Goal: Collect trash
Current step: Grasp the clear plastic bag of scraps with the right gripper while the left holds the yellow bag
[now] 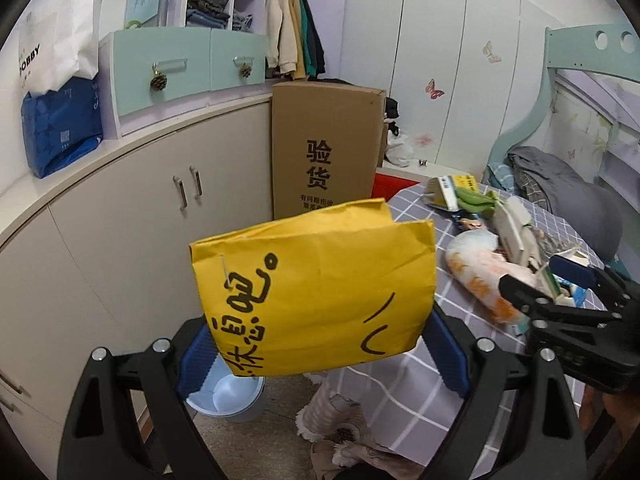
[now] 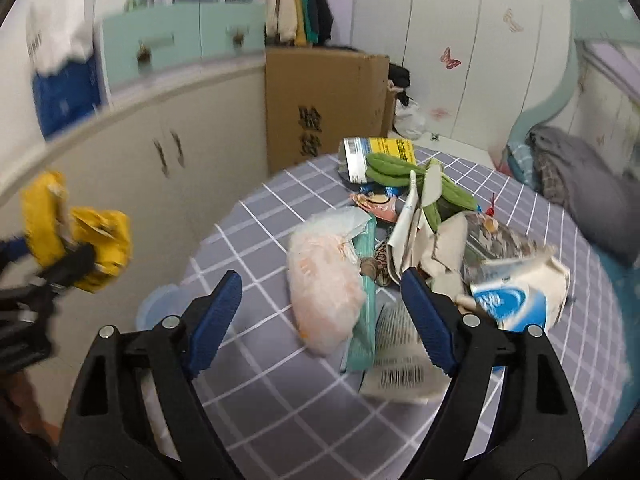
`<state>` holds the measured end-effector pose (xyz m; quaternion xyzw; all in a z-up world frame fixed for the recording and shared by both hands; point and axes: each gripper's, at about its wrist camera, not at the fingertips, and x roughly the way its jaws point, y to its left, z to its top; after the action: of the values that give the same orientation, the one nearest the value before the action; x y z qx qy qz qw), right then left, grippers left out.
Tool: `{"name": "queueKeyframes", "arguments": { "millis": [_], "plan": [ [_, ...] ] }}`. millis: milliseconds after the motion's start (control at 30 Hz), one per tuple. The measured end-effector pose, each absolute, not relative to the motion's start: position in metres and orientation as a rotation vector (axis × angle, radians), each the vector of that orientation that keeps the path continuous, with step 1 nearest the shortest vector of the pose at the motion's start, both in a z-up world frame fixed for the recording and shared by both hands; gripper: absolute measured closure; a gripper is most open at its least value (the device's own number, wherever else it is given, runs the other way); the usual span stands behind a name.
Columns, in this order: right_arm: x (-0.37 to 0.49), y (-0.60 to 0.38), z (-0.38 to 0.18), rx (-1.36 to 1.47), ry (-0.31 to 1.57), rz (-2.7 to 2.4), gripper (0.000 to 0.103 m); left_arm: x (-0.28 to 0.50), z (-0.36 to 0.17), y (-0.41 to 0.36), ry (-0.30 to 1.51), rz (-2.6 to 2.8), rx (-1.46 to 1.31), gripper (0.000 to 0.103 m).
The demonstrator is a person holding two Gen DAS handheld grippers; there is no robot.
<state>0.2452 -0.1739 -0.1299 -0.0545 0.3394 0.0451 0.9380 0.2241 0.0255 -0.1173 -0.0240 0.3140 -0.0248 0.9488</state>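
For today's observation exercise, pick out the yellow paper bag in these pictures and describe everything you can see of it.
The yellow paper bag looks like creased kraft-style paper, with black handwritten characters and curved strokes on its face. Its top edge is folded over, and a staple sits near the upper left corner. It is held upright in the air, slightly tilted, between the blue pads of the left tool, which presses on its lower sides. It hangs beside the checked table, above a pale blue bin on the floor. The right wrist view shows it crumpled.

Yellow paper bag [image 1: 316, 292] upright in gripper, crumpled wrappers [image 2: 400, 264] heaped on checked cloth
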Motion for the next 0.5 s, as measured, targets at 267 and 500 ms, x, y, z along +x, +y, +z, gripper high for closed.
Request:
{"name": "queueKeyframes", "arguments": {
  "millis": [267,500],
  "plan": [
    [0.26,-0.151,-0.15,-0.235,0.745,0.046,0.07,0.238,-0.134,0.05,0.671,-0.079,-0.066,0.014],
    [0.244,-0.106,-0.12,-0.153,0.633,0.214,0.071,0.245,-0.149,0.091,0.683,-0.063,-0.109,0.014]
  ]
}}
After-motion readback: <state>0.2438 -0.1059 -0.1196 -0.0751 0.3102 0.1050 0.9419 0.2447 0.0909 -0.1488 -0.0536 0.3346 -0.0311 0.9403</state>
